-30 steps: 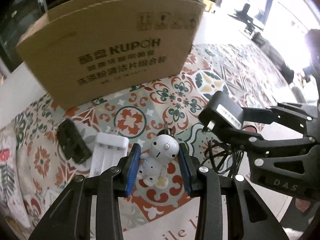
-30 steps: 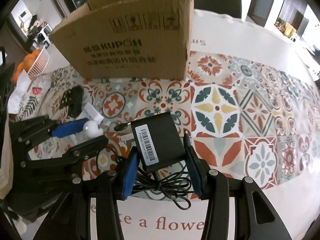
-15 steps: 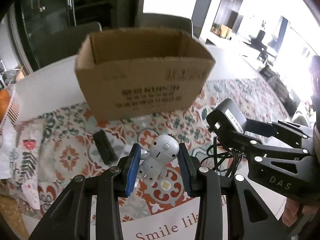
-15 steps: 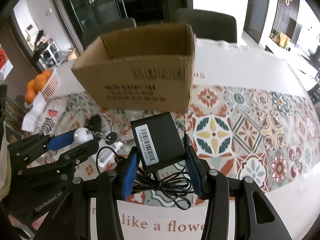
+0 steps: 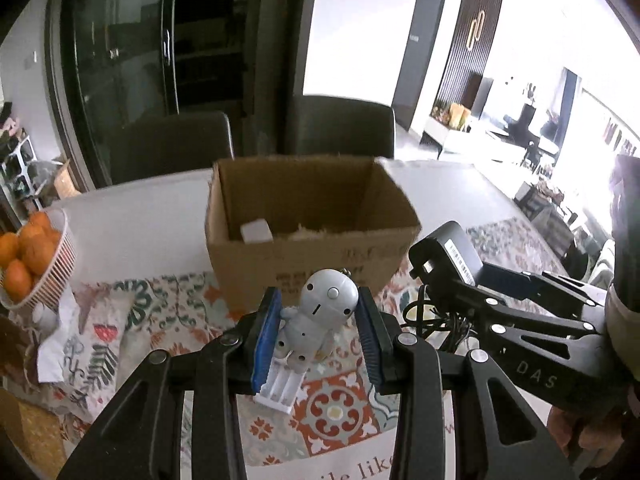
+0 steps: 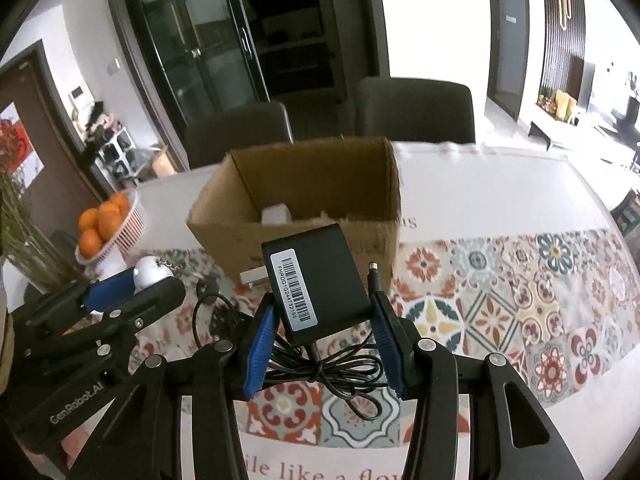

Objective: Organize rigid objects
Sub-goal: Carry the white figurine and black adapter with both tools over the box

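My left gripper [image 5: 318,322] is shut on a small white robot figure keychain [image 5: 316,316], held in the air over the patterned tablecloth. My right gripper [image 6: 322,322] is shut on a black power adapter [image 6: 316,276] whose coiled cable [image 6: 332,368] hangs below the blue pads. An open cardboard box [image 5: 308,216] stands just beyond both, with a white block [image 5: 256,231] inside it. In the right wrist view the same box [image 6: 304,196] sits straight ahead, and the left gripper [image 6: 120,282] with the figure's head is at the left. A white battery charger [image 5: 280,384] lies on the cloth under the left gripper.
A white basket of oranges [image 5: 24,256] stands at the table's left edge, seen also as the orange basket [image 6: 108,224] from the right. Two dark chairs [image 6: 416,108] stand behind the table. A patterned cloth [image 6: 520,296] covers the table to the right.
Both grippers have risen with their loads; the box, seen side-on before, now shows its open top and inside. The black item and charger on the cloth dropped lower in view.
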Available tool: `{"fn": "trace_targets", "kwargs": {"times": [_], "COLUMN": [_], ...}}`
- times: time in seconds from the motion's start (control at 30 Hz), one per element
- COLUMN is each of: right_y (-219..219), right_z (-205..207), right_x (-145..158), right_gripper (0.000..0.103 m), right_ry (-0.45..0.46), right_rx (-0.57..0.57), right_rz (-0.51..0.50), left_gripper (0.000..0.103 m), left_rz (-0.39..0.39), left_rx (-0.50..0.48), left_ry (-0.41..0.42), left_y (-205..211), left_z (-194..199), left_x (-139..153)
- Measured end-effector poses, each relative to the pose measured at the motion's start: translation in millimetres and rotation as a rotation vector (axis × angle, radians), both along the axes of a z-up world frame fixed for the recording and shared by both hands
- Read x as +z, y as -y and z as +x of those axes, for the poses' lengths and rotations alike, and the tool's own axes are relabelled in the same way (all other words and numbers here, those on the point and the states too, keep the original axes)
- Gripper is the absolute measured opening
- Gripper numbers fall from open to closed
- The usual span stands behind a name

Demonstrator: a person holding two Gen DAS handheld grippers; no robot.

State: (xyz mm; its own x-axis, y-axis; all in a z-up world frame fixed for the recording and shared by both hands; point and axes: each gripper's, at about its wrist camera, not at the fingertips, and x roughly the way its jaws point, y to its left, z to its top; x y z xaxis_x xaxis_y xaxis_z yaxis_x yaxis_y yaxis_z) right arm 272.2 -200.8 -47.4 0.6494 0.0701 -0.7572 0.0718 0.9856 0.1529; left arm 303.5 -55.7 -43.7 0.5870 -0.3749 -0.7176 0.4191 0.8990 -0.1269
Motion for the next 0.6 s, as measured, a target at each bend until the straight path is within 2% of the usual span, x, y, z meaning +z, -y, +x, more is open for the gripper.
{"fn": "trace_targets", "kwargs": {"times": [0.33, 0.6], "right_y": [-3.9, -1.3], "right_z": [12.2, 29.3], "right_x": [36.4, 57.3], "right_gripper": [0.048, 0.048], "right_ry": [0.093, 0.144], "right_rx": [0.005, 0.001], "right_rz": [0.004, -0.01], "left_gripper": [0.037, 0.037], "left_rz": [-0.035, -0.046], "left_rx": [0.028, 0.034], "left_ry": [0.083, 0.107], "left_y": [-2.2, 1.5], "left_z": [15.0, 35.5], "left_x": [38.7, 55.6]}}
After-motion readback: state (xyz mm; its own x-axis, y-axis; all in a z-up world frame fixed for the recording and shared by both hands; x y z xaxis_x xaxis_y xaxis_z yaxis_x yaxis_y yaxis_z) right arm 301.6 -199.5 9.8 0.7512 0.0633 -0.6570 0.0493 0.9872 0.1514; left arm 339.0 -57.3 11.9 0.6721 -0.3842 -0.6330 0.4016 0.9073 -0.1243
